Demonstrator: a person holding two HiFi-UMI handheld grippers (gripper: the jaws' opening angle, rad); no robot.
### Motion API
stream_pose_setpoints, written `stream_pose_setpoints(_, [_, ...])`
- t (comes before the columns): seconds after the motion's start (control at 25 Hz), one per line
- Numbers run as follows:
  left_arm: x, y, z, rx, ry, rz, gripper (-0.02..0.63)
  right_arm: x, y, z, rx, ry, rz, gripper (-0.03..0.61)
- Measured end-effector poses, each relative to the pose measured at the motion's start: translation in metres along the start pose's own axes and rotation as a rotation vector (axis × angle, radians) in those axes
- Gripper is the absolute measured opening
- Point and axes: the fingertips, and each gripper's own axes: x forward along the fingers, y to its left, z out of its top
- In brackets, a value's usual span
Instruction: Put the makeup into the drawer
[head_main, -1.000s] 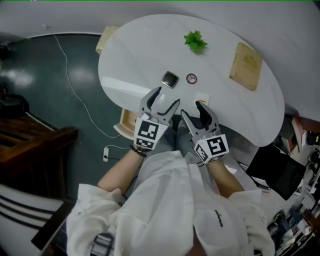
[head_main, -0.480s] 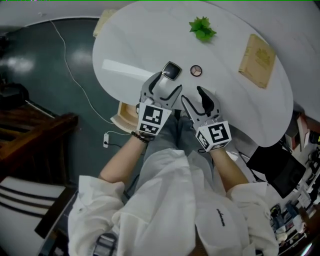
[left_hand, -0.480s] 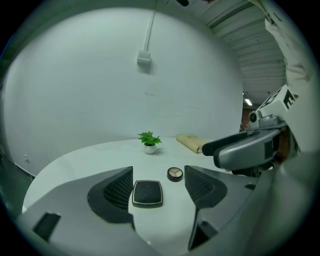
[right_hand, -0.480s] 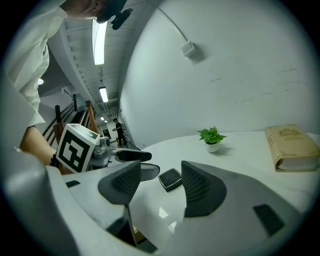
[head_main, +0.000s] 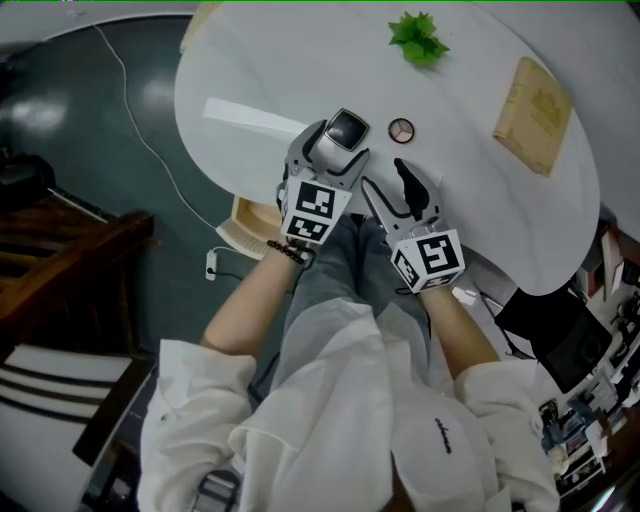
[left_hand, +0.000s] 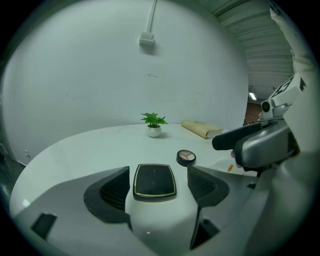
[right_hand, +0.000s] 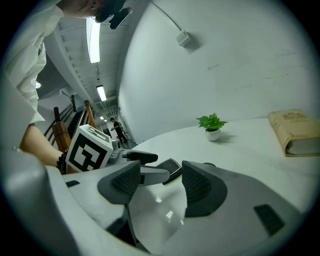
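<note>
The white table (head_main: 250, 80) runs off the head view's top edge; the drawer (head_main: 240, 224) below shows only a tan corner, the rest hidden under the table's rim; the right gripper view's edge cuts off the book (right_hand: 295, 131).

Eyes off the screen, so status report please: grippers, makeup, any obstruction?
Left gripper jaws opening, black compact lined up between them, not gripped. Right gripper open, empty. Round compact on table beside. Nothing blocking.

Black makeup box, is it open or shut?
Shut: the black makeup box lies flat on the white table, its lid down.
</note>
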Motion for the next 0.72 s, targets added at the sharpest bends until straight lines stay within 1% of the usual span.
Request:
stream_pose_setpoints(0.28, [0.022,0.01,-0.011,0.001,0.053,0.029,0.362,0.007,-0.005,-0.004,0.003,0.004,0.004,0.275])
stream_pose_setpoints(0.48, [0.029,0.007,-0.018,0.064,0.116,0.059,0.362,0.009,-0.005,-0.007,0.01,0.008,0.001,0.267])
stream_pose_setpoints(0.6, [0.031,0.009,-0.02,0.055,0.139,0.076,0.364,0.008,-0.006,-0.007,0.013,0.005,0.005,0.27])
stream_pose_setpoints(0.72, [0.033,0.009,-0.021,0.04,0.158,0.072,0.365,0.007,-0.007,-0.007,0.004,0.006,0.011,0.273])
